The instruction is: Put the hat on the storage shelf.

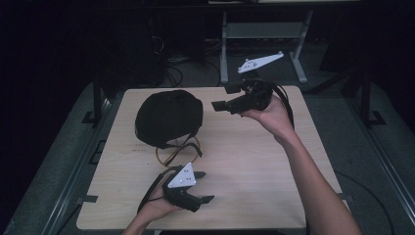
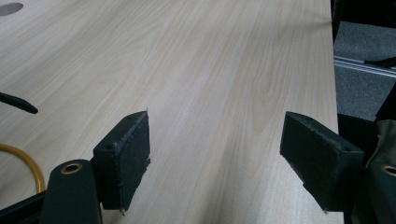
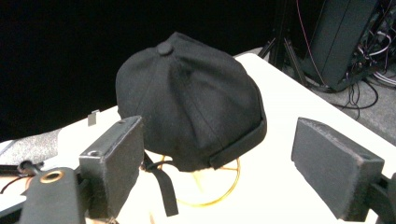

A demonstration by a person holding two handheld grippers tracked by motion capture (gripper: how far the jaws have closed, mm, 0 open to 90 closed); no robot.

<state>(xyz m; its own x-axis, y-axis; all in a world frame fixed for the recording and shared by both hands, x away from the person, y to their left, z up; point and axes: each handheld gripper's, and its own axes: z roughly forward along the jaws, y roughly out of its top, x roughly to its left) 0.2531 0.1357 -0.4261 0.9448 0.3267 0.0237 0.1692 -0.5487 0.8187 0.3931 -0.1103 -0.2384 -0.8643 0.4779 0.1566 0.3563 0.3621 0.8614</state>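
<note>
— What's that dark thing on the table?

— A black cap [image 1: 169,117], soft cloth, with a small button at the very top where the panel seams meet. It sits crown up on the far left part of the pale wooden table [image 1: 254,166], domed and full, not flattened.

— Anything under it?

— A thin yellow wire ring [image 1: 178,152] sticks out from beneath its near edge, lying flat on the wood. In the right gripper view a black strap [image 3: 163,186] hangs down from the cap's lower band, across that ring [image 3: 219,186].
</note>
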